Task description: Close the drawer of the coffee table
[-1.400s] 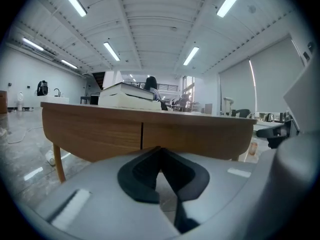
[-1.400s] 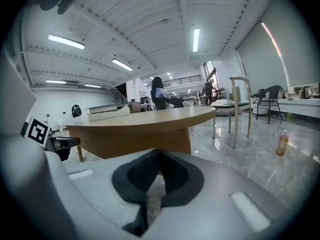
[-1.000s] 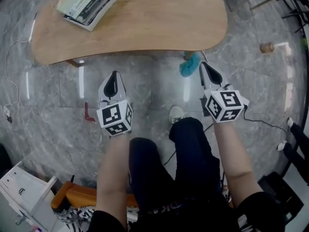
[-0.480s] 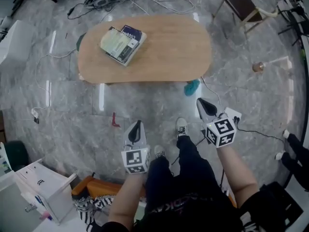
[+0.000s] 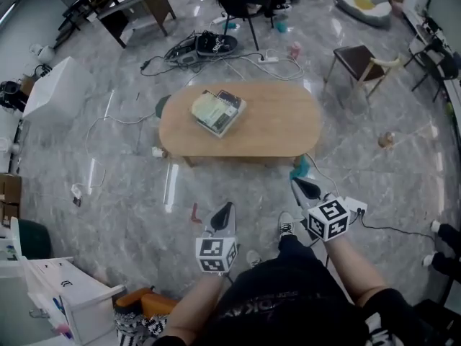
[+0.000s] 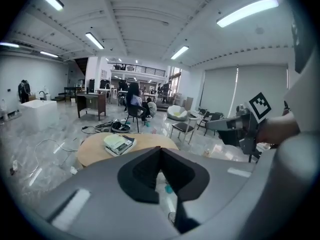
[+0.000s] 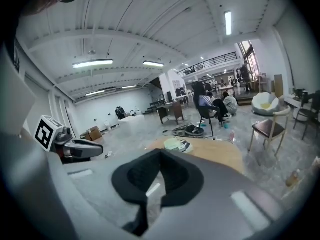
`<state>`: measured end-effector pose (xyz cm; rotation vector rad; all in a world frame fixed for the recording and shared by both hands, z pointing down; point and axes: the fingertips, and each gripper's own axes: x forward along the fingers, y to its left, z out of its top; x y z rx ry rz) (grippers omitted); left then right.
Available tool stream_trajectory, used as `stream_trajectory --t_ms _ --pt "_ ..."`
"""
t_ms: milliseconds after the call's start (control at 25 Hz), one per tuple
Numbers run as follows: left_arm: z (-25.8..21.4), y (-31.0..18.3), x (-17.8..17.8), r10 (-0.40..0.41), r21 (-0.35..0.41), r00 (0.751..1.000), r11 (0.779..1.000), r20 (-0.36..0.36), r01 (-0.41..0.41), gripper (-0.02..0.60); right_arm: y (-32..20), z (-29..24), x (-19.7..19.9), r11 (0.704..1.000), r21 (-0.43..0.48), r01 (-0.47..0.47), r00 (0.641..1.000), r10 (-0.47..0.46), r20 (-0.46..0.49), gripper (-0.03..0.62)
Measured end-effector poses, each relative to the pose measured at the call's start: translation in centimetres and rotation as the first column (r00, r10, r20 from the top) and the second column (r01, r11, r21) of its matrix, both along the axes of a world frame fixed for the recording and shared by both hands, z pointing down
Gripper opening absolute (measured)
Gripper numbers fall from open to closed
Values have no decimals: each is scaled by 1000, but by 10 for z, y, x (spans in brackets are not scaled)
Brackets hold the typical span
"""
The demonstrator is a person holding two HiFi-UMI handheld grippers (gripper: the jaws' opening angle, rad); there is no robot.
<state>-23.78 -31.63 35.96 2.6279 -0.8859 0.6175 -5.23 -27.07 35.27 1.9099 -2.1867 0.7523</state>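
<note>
Oval wooden coffee table worktop (image 5: 281,125) sits mid-room on glossy grey marble floor (image 5: 108,186), ahead of both grippers & well apart from them; its drawer can't be made out; books (image 5: 217,112) lie on its left half; teal object (image 5: 300,167) on floor by near-right edge; cables (image 5: 189,51) & chair (image 5: 356,60) beyond; left hand-held gripper (image 5: 225,207) & right hand-held gripper (image 5: 299,186) both pressed together, pinching nothing.

We can read no words anywhere; the print on the books (image 5: 218,112) on the counter (image 5: 281,125), upper centre, is too small.
</note>
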Motion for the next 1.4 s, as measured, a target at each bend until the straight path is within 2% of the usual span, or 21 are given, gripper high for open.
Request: stream_trajectory --t_ms 200,400,560,760,920,1400 --pt "-36 27 -38 38 1 998 999 -53 -38 6 30 -36 -58 1000 23 15 1000 -15 -12 2" --pt "-51 66 -67 84 -9 991 996 -106 -85 6 67 -56 -125 996 37 77 997 -76 -19 2" --pt "-46 93 -91 124 -26 987 992 -105 -127 6 92 -54 -171 994 34 105 994 -104 -15 2" --pt "-33 121 -112 163 -62 982 984 -92 -169 5 115 -45 -210 991 13 131 991 -131 -6 2" --pt "-23 137 -119 175 -106 980 977 -95 -185 5 135 -32 -228 990 -19 142 990 -142 25 2" --pt "-27 154 -113 215 -89 970 970 -114 -225 5 159 -30 -232 992 -28 120 993 -119 23 2"
